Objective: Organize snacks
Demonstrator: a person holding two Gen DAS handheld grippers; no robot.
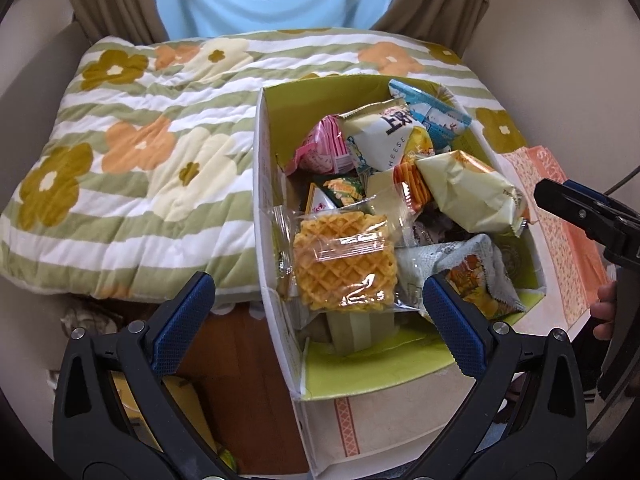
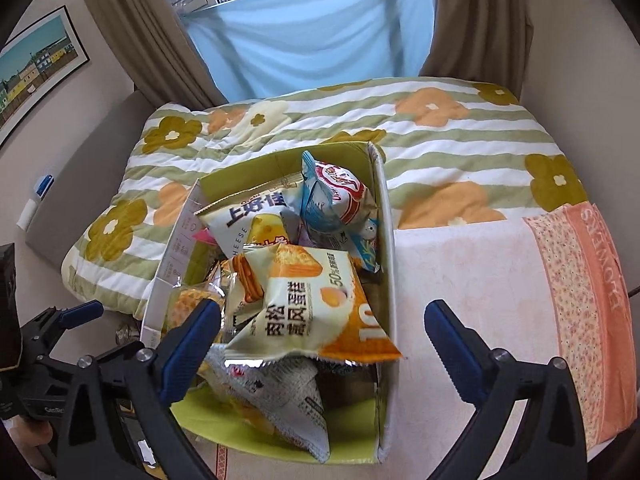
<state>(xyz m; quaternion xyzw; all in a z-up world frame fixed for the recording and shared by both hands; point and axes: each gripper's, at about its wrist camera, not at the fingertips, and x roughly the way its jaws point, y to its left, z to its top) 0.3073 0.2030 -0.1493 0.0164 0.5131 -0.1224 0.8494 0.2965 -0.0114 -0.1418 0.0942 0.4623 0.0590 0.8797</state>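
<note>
A white cardboard box with a green lining [image 1: 266,184] [image 2: 390,256] is heaped with snack packets. On top lie a clear-wrapped yellow waffle [image 1: 344,264], a cream and orange cake packet [image 1: 468,196] [image 2: 312,304], a white cheese-snack bag [image 1: 384,132] [image 2: 248,216], a blue and white bag [image 1: 432,112] [image 2: 336,196] and a pink packet [image 1: 320,148]. My left gripper [image 1: 318,314] is open and empty just above the waffle, at the box's near end. My right gripper [image 2: 322,330] is open and empty over the cake packet and the box's right wall; it also shows in the left wrist view [image 1: 580,212].
The box stands on a pale table with a peach floral cloth [image 2: 580,288] [image 1: 560,216]. Behind it lies a green-striped flowered quilt [image 1: 132,168] [image 2: 440,144]. Brown curtains [image 2: 132,32] and a blue sheet [image 2: 312,36] hang at the back. Wooden floor [image 1: 240,380] shows at the left.
</note>
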